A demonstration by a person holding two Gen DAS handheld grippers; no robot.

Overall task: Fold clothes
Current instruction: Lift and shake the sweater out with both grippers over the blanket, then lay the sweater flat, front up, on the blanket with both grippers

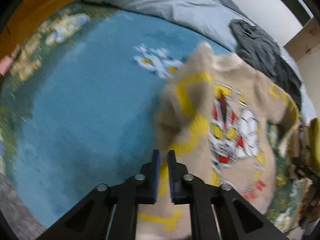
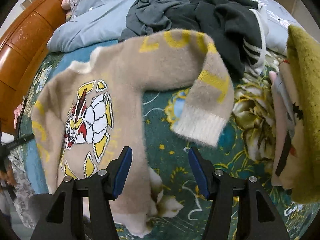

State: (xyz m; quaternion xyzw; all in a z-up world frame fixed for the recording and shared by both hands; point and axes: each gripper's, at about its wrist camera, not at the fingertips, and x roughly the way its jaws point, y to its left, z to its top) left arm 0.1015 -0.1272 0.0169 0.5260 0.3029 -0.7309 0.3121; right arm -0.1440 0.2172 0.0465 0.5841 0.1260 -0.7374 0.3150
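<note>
Sweater (image 2: 120,92) lies face-up on the bed's blanket (image 2: 230,160), one sleeve (image 2: 208,104) bent inward (likely for folding). The left gripper (image 1: 163,160) has its jaws nearly closed on the hem; the right gripper (image 2: 160,160) hovers with jaws wide, gripping nothing.

Even soft indoor light, left wrist view motion-blurred — right sharper, fisheye edges bent and black-vignetted
</note>
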